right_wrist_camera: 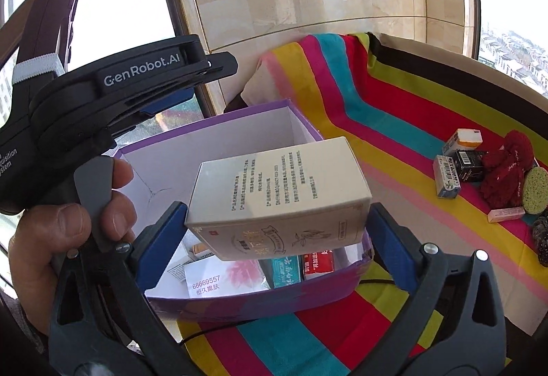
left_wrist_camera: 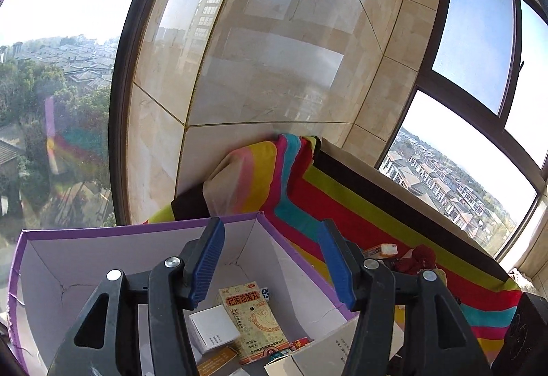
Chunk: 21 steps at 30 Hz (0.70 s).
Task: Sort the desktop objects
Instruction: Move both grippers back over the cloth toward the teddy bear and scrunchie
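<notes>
My right gripper (right_wrist_camera: 277, 210) is shut on a pale beige carton (right_wrist_camera: 284, 191) with printed text and a plant drawing. It holds the carton tilted over the open purple box (right_wrist_camera: 239, 112). Several small medicine packs lie inside, among them a yellow one (left_wrist_camera: 251, 317) and a white one (left_wrist_camera: 212, 328). My left gripper (left_wrist_camera: 272, 228) hangs open above the same purple box (left_wrist_camera: 137, 227), with nothing between its blue pads. The carton's corner (left_wrist_camera: 318, 355) shows at the bottom of the left wrist view. A hand (right_wrist_camera: 68, 239) grips the left tool's black housing (right_wrist_camera: 137, 74).
A bright striped cloth (right_wrist_camera: 376, 122) covers the surface. At the right lie small cartons (right_wrist_camera: 462, 139), a black pack (right_wrist_camera: 471, 163), a dark red knitted item (right_wrist_camera: 510, 167), a yellow sponge (right_wrist_camera: 536, 191) and a pink pack (right_wrist_camera: 507, 215). A marble wall and windows stand behind.
</notes>
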### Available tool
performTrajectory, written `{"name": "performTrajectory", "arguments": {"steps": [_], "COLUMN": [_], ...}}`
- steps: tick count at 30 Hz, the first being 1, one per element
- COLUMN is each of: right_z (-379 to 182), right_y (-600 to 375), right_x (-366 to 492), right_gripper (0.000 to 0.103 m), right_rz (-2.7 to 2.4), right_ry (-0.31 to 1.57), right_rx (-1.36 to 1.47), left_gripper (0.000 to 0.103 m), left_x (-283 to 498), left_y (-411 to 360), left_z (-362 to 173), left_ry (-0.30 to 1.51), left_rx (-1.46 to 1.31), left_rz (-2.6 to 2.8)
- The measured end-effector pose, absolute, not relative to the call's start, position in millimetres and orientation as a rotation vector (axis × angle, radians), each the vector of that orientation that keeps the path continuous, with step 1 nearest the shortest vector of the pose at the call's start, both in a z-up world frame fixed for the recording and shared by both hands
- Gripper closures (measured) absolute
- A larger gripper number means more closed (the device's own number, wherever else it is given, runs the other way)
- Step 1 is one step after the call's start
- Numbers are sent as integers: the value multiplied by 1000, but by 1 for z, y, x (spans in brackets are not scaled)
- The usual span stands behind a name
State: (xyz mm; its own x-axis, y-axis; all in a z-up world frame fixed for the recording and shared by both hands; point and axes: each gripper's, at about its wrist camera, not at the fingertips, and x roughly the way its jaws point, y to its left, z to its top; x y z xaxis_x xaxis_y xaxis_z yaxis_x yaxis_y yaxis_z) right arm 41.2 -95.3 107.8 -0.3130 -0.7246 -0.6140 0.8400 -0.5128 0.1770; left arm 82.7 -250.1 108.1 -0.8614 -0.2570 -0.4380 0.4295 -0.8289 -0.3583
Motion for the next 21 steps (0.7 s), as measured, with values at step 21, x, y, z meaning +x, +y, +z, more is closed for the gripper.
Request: {"name": "performTrajectory", "arguments": {"steps": [21], "right_z": [104], "right_y": [-10], "right_x": [1], "right_gripper": [1], "right_rz": [-2186], "right_ry": [62], "right_rx": [874], "left_gripper": [37], "left_x": [40], "left_y": [-186], "left_z": [109], "left_ry": [513], "left_rx": [688], "left_rz": [-2839]}}
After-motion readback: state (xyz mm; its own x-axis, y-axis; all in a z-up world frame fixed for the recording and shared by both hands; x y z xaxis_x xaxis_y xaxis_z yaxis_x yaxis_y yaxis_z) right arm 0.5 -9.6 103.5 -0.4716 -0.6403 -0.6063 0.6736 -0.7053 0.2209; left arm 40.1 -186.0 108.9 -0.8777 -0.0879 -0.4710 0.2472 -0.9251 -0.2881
